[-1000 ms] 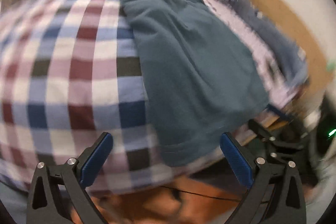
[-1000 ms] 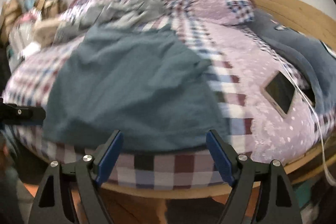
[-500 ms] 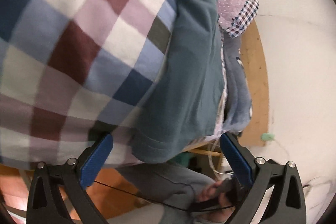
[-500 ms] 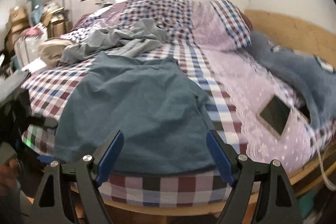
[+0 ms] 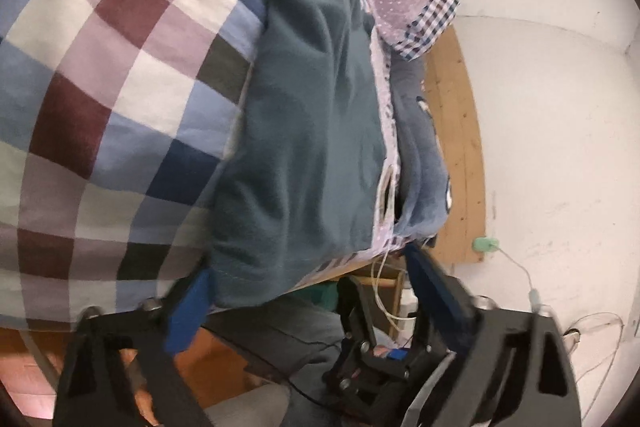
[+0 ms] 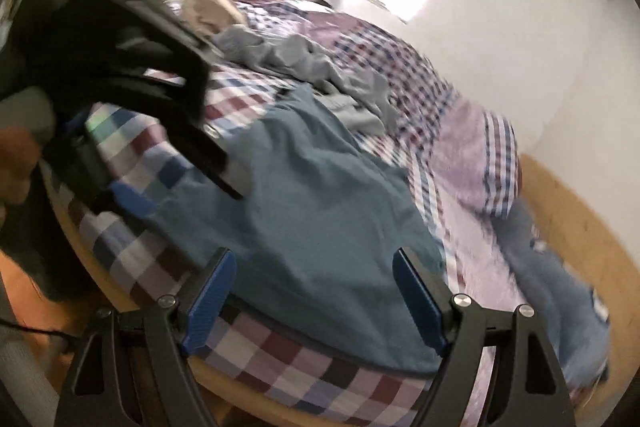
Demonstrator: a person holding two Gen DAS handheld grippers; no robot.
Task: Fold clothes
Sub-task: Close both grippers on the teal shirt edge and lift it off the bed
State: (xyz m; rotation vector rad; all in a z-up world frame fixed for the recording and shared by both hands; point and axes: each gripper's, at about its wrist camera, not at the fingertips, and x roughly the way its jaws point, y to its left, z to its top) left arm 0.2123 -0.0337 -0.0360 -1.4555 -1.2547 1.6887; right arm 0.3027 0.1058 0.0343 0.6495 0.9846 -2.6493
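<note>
A teal garment (image 6: pixel 320 227) lies spread flat on the bed (image 6: pixel 280 383), its lower hem at the bed's near edge and its upper part reaching toward the middle of the mattress. A checked bedcover (image 5: pixel 120 87) lies under it. Beyond the teal garment, further up the bed, sits a crumpled grey garment (image 6: pixel 320 67). To the side of the teal garment nearest the wooden headboard (image 6: pixel 580 207) lies a blue-grey garment (image 6: pixel 560 287), with a checked pillow (image 6: pixel 492 167) above it.

The left tongs (image 5: pixel 312 291) are at the teal garment's lower corner by the bed edge; their jaws are closing with the hem between them, though the blue pads (image 5: pixel 188 311) do not yet press the cloth. The right tongs (image 6: pixel 316 291) hover over the hem at the other lower corner, jaws released and wide, gripping nothing. The left tongs also show in the right view as a dark blurred shape (image 6: pixel 140 67).
</note>
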